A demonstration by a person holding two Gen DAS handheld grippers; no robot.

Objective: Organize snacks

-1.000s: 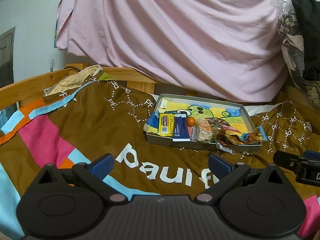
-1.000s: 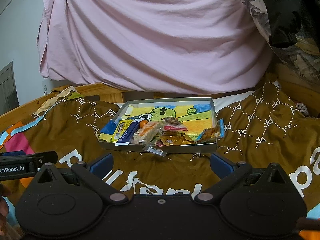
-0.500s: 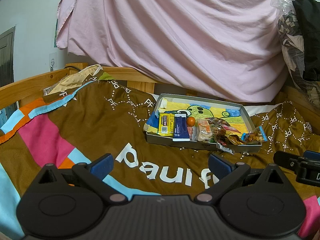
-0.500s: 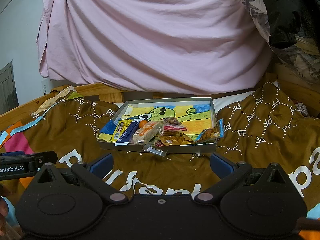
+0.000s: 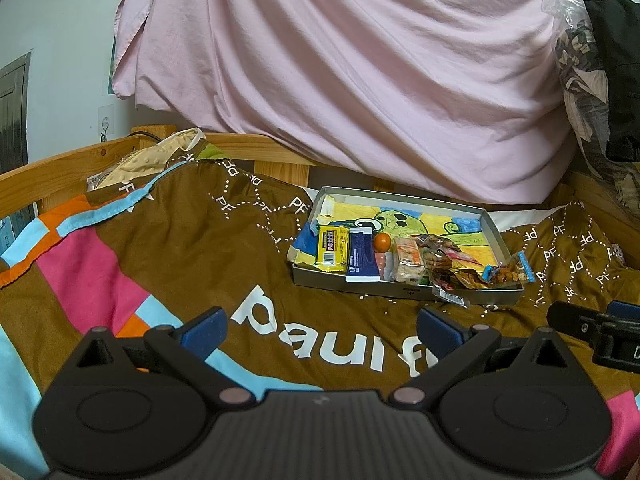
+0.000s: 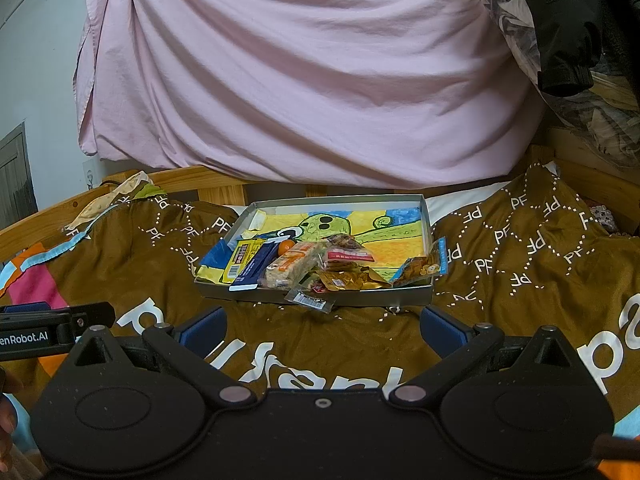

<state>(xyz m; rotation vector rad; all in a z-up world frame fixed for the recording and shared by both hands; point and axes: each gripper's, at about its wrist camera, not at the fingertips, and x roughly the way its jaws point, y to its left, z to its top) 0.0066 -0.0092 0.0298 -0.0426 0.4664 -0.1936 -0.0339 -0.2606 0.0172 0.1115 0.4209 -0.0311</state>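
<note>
Nothing much has shifted since a second ago: both grippers hang where they were, low over the brown blanket point(image 5: 192, 248), with the tray at the same spot ahead of them.

From the left wrist view, the left gripper point(image 5: 322, 330) has its blue-padded fingers spread wide, nothing between them but the white lettering on the blanket. The grey tray point(image 5: 404, 288) lies at about one o'clock from it, well apart. The right gripper point(image 6: 322, 330) is likewise spread wide and empty, with the tray nearly at twelve o'clock, closer but not touching.

Inside the tray, on a bright cartoon picture, the snacks crowd the near edge. Seen from the left wrist view, a yellow packet point(image 5: 332, 249) sits at the nine o'clock end, a dark blue bar point(image 5: 361, 255) just beside it, then a small orange ball point(image 5: 382, 242), an oat bar in clear wrap point(image 5: 408, 266), a heap of crinkled red and gold wrappers point(image 5: 448, 264), and a blue-edged nut packet point(image 5: 510, 273) leaning on the three o'clock corner. One small clear sachet point(image 6: 310, 300) hangs over the front wall.

A pink sheet point(image 5: 360, 72) drapes behind the bed.
</note>
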